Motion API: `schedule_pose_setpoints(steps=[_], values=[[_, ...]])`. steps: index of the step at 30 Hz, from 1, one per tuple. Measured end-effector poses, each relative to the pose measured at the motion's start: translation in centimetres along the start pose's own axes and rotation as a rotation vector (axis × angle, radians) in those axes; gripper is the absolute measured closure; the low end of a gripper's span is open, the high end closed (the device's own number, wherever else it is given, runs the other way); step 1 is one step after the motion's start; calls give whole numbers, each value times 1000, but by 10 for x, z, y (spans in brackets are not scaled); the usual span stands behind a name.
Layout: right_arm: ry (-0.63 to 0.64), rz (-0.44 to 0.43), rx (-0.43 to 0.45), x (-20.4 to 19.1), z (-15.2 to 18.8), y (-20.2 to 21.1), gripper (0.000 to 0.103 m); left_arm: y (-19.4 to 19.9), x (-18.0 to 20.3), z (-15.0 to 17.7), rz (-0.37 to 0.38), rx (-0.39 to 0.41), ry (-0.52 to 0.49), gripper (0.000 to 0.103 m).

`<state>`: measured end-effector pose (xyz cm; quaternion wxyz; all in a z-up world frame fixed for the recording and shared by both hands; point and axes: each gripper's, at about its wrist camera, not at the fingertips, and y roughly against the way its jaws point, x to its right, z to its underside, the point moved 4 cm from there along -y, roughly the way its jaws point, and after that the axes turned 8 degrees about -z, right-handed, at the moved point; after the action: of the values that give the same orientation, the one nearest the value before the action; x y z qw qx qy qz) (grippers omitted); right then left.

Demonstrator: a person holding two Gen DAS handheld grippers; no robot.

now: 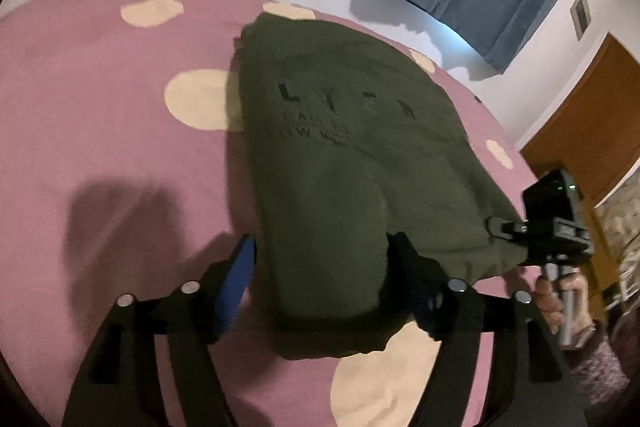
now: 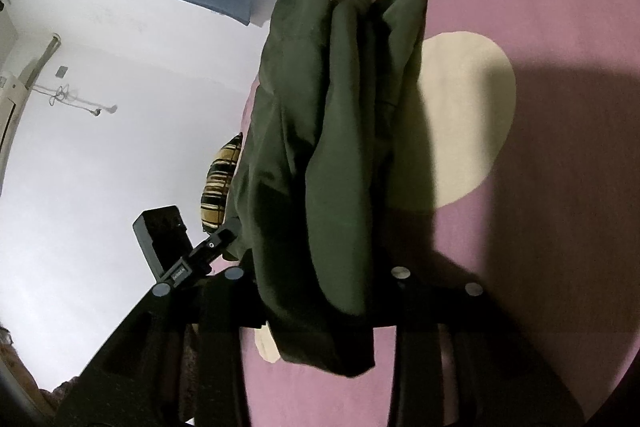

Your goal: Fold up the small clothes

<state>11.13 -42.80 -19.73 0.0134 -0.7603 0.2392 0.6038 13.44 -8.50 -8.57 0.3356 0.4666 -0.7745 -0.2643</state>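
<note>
Left gripper [image 1: 320, 267] has its fingers spread wide, straddling the near end of the olive-green T-shirt [image 1: 340, 155] rather than pinching it; the blue pad [image 1: 240, 279] on one finger stands clear of the cloth. Right gripper [image 2: 316, 291] reaches the same near edge from the other side, seen in the left view at the shirt's corner [image 1: 508, 227]; its fingers are buried in fabric, so whether it is clamped cannot be told.

The shirt lies on the pink spotted bedcover [image 1: 100, 107], already folded into a thick bundle with black lettering uppermost. In the right wrist view several stacked layers [image 2: 360, 107] show edge-on.

Soft, limp and light by the look of it, the bundle will likely sag and splay if lifted by one layer. Best taken at the two near corners, pinching through all layers together.
</note>
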Motion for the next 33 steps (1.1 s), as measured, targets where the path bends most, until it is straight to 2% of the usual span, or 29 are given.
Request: schedule_pose_setpoints(steps=[5, 8, 11, 13, 14, 16, 19, 23, 27, 33], values=[[-1, 9, 43, -3, 8, 15, 59, 12, 3, 3, -68, 43, -12, 27], [0, 17, 82, -7, 18, 27, 50, 22, 5, 9, -97, 55, -12, 24], [12, 44, 103, -13, 25, 35, 34, 32, 10, 17, -133, 60, -28, 24], [45, 99, 105, -21, 34, 37, 25, 41, 16, 25, -184, 73, -50, 23], [55, 126, 104, -23, 37, 37, 24, 44, 18, 28, -203, 79, -58, 23], [87, 232, 117, -30, 47, 36, 17, 51, 22, 36, -232, 89, -63, 20], [159, 395, 120, -42, 63, 27, 12, 61, 26, 44, -260, 107, -42, 18], [291, 594, 103, -63, 84, 5, 11, 73, 31, 51, -302, 140, -12, 17], [357, 689, 109, -71, 93, -8, 10, 85, 37, 56, -336, 161, 6, 17], [343, 798, 178, -66, 97, -10, 9, 101, 45, 63, -405, 221, -23, 17]])
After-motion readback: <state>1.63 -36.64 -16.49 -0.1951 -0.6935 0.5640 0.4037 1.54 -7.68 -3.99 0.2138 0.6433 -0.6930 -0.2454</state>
